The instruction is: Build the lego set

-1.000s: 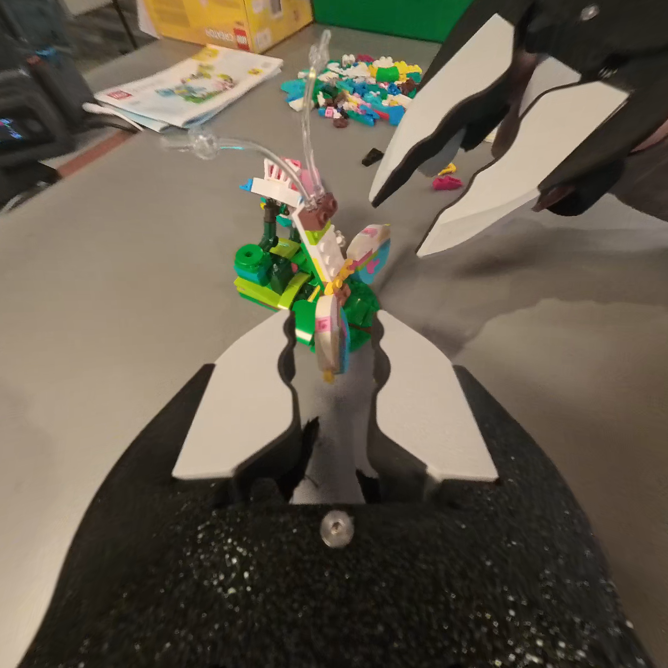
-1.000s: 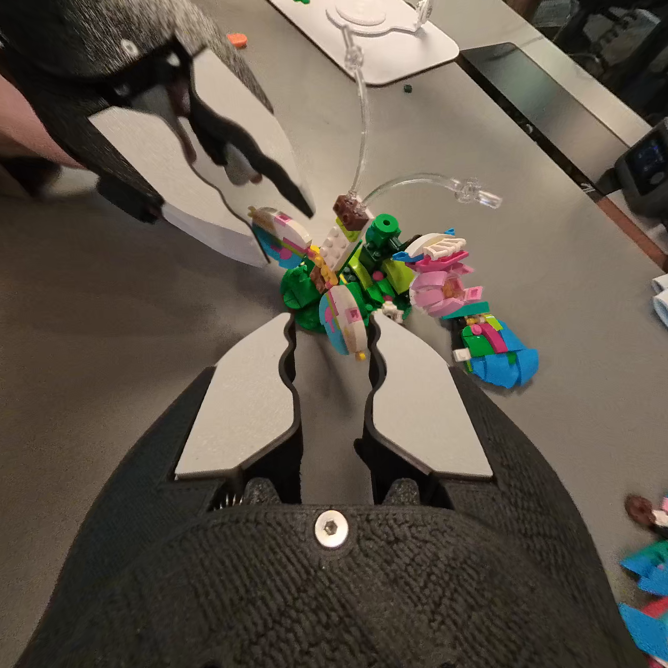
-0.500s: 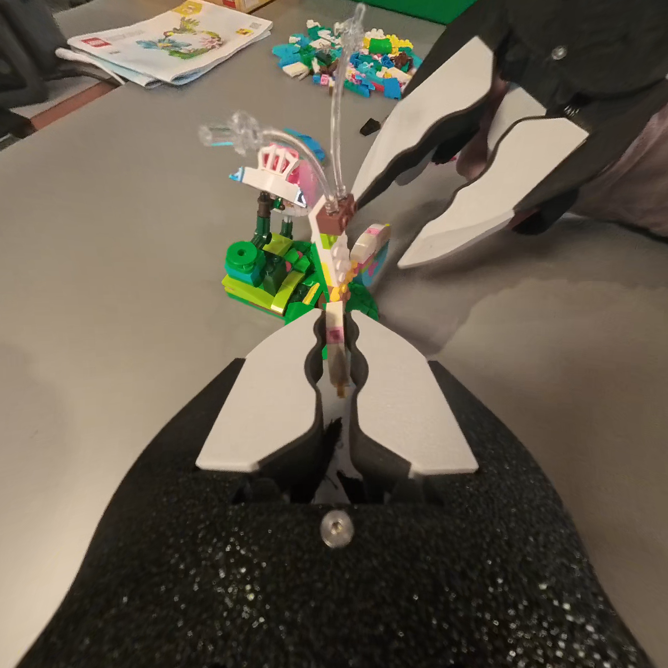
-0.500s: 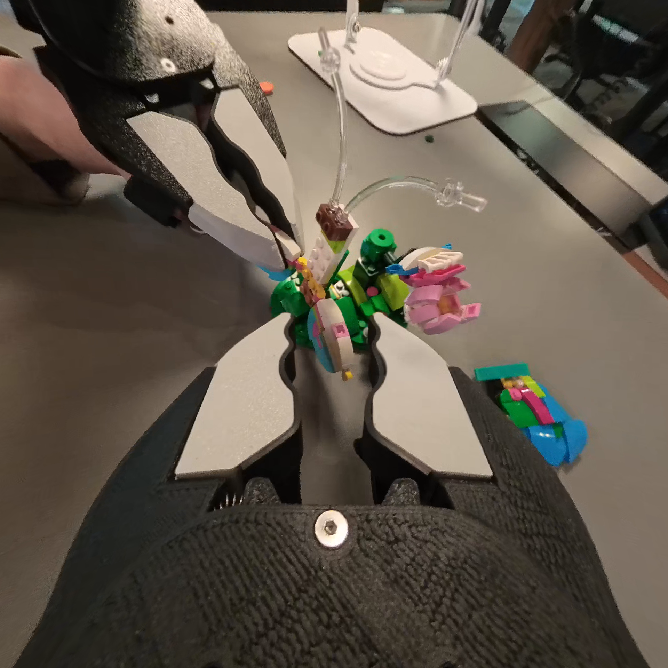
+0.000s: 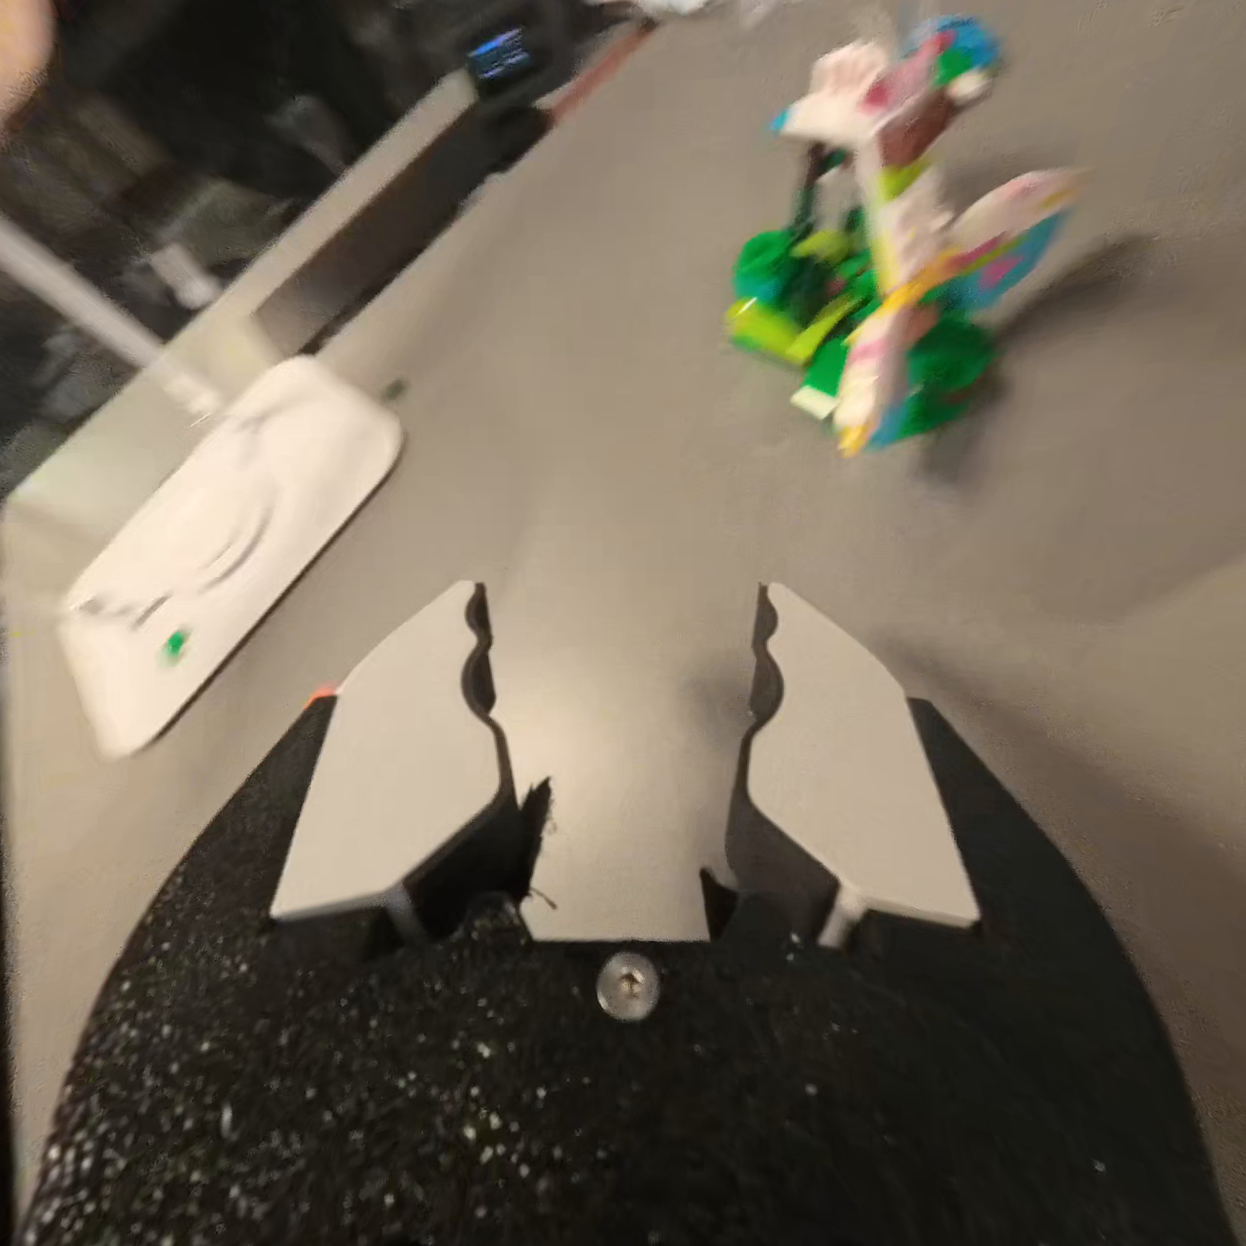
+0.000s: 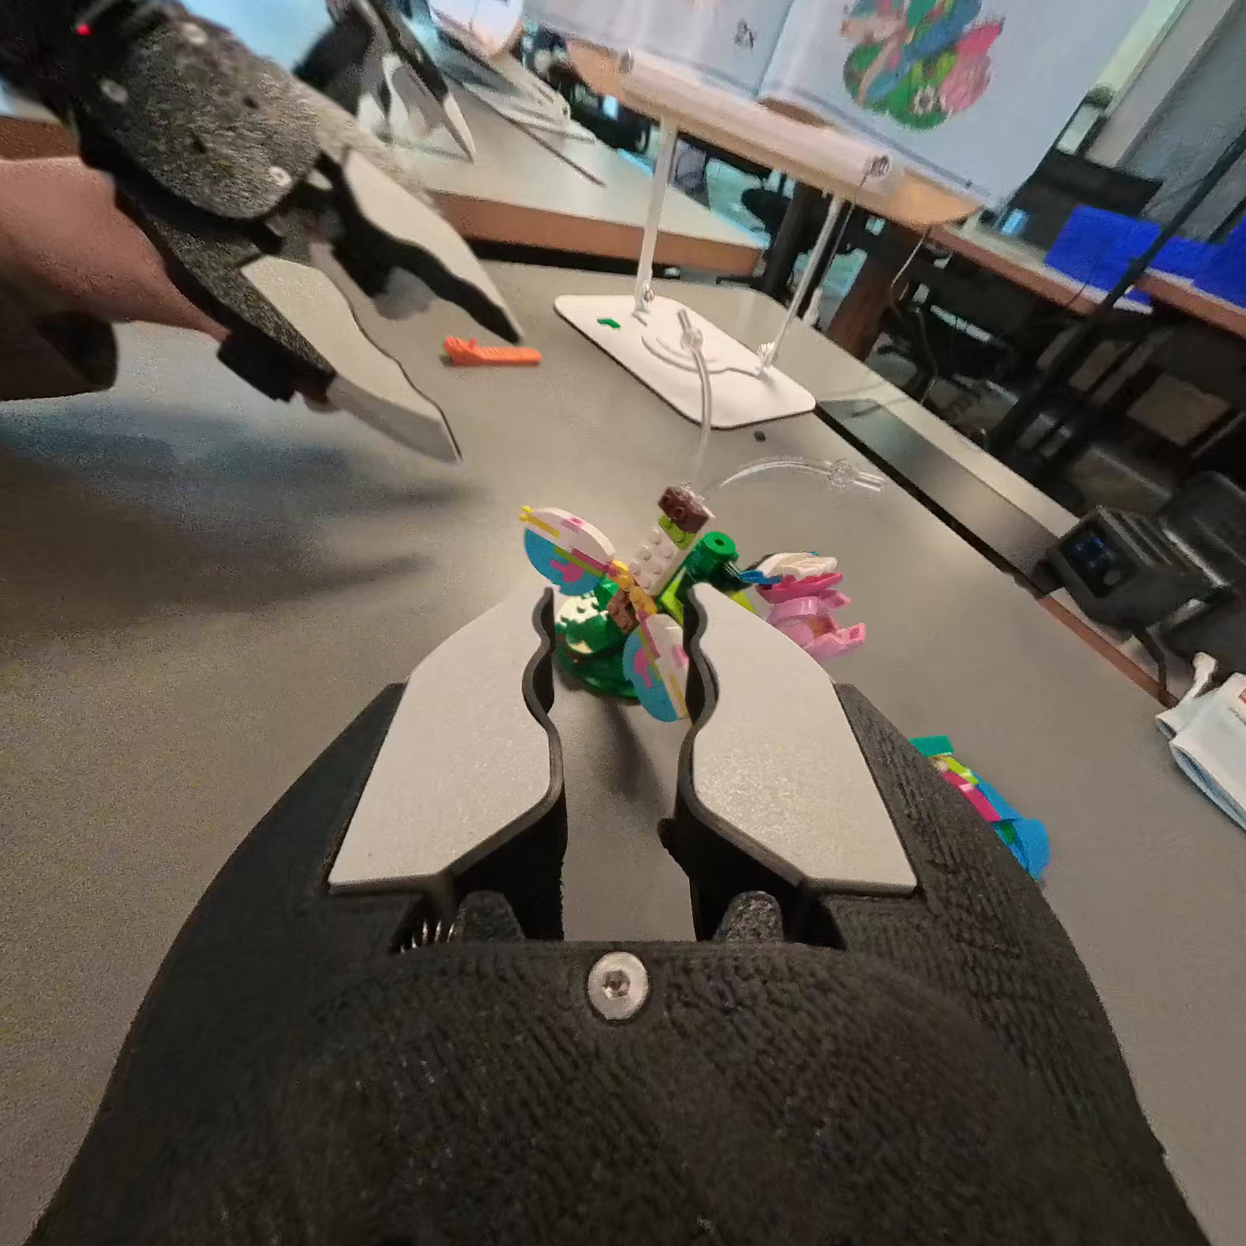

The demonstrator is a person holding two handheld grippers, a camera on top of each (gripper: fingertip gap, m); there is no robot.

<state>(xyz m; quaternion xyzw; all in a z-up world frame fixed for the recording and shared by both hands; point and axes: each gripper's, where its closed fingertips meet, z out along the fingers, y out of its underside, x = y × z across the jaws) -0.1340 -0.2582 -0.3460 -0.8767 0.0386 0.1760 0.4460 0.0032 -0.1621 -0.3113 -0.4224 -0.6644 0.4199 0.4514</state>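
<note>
The lego model [image 6: 640,593] stands on the grey table [image 6: 270,674]: a green base, a white stalk with a brown top piece, two pink, white and blue wings, and clear curved rods. My right gripper [image 6: 620,600] is open, its fingertips on either side of the model's near wing [image 6: 657,667], which lies close against the right finger. My left gripper [image 5: 620,600] is open and empty, away from the model [image 5: 890,270], which shows blurred at the upper right of the left wrist view. The left gripper also shows at the upper left of the right wrist view [image 6: 482,394].
A pink flower build [image 6: 809,610] sits right of the model. A small blue, green and pink build [image 6: 991,802] lies by my right finger. An orange brick separator [image 6: 492,352] and a white stand base [image 6: 681,364] with clear rods lie behind. A booklet [image 6: 1213,742] lies at the right edge.
My left gripper has let go of the wing, opened wide and pulled back, turning to the left. My right gripper stays open around the near wing, now seen from a lower angle.
</note>
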